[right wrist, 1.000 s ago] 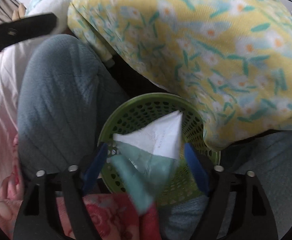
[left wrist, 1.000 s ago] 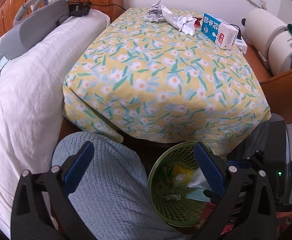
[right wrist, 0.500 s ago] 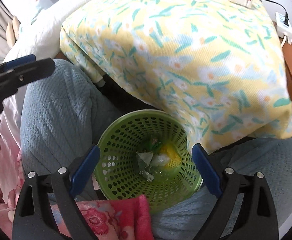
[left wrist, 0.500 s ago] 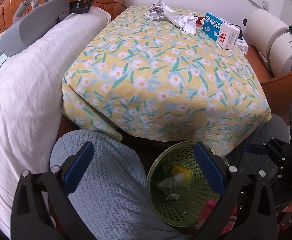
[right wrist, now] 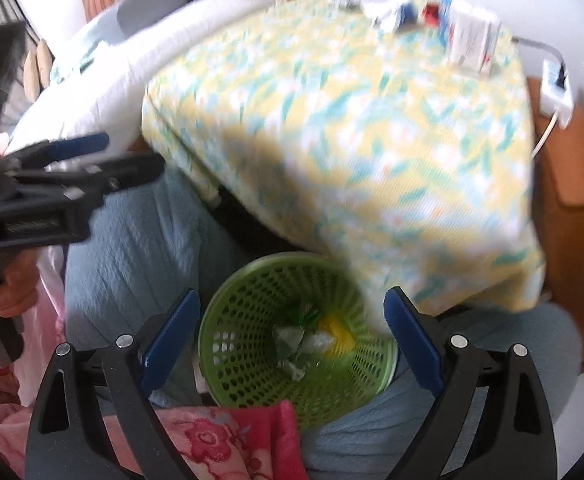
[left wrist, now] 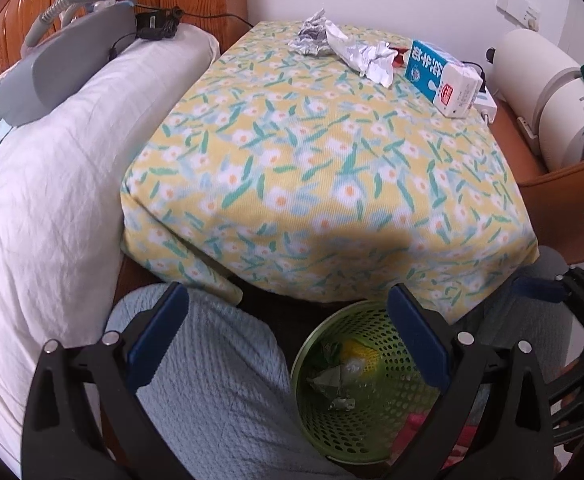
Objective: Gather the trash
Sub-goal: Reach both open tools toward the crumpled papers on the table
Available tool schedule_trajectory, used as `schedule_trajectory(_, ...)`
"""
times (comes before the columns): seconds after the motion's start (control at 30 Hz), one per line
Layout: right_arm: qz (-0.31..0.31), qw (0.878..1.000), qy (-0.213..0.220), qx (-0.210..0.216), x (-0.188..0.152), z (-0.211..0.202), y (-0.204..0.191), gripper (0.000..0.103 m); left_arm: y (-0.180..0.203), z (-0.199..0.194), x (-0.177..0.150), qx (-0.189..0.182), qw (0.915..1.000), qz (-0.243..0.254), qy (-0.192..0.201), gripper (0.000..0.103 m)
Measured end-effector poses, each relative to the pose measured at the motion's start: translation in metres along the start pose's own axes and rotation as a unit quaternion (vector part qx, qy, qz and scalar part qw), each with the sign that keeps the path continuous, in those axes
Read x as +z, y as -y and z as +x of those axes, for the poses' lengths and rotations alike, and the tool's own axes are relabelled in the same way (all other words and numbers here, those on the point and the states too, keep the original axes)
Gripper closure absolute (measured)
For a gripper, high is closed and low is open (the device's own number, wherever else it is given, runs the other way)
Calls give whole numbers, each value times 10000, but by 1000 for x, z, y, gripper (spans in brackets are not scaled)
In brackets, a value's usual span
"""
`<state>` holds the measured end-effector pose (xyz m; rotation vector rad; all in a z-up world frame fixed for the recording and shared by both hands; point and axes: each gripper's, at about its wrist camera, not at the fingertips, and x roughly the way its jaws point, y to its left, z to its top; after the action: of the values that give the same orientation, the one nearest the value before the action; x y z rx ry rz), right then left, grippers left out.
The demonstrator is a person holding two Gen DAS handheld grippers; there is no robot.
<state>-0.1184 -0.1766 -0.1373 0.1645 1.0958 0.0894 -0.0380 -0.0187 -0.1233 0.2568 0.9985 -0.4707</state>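
A green mesh trash basket (left wrist: pixel 371 420) sits between the person's knees below the table edge, with crumpled wrappers (left wrist: pixel 331 380) inside; it also shows in the right wrist view (right wrist: pixel 252 360). On the flowered tablecloth (left wrist: pixel 323 168) at the far side lie crumpled foil (left wrist: pixel 311 36), crumpled white paper (left wrist: pixel 367 58) and a blue-and-white milk carton (left wrist: pixel 443 80). My left gripper (left wrist: pixel 288 320) is open and empty above the knee and basket. My right gripper (right wrist: pixel 292 320) is open and empty over the basket.
A white pillow (left wrist: pixel 44 184) with a grey device (left wrist: pixel 72 64) lies to the left. A white cylindrical appliance (left wrist: pixel 539 76) and a power strip (left wrist: pixel 485 102) stand at the right on a brown surface. Grey-blue trousered knees (left wrist: pixel 212 392) flank the basket. Pink floral fabric (right wrist: pixel 220 440) lies below.
The paper that hung between the right gripper's fingers a second ago now lies in the basket. The right gripper has lifted back and tilted up toward the table. The left gripper barely moved.
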Motion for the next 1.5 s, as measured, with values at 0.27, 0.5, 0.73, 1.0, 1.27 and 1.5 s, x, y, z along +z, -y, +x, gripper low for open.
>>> schedule_trajectory(0.27, 399, 9945, 917, -312, 55, -42, 32, 10, 3, 4, 50, 32, 9996, 25, 294, 8)
schedule_trajectory(0.5, 371, 9881, 1469, -274, 134, -50, 42, 10, -4, 17, 99, 103, 9988, -29, 483, 8)
schedule_trajectory(0.73, 738, 9892, 1201, -400, 204, -5, 52, 10, -17, 39, 124, 146, 9989, -90, 434, 8)
schedule_trajectory(1.0, 1177, 9839, 708, -1142, 241, 73, 60, 9, -41, 59, 135, 181, 9988, -270, 361, 8)
schedule_trajectory(1.27, 1082, 9769, 786, -1669, 260, 100, 61, 8, -52, 70, 137, 154, 9987, -387, 300, 8)
schedule_trajectory(1.5, 1011, 9798, 843, -1504, 258, 98, 59, 8, -55, 74, 138, 132, 9986, -444, 268, 8)
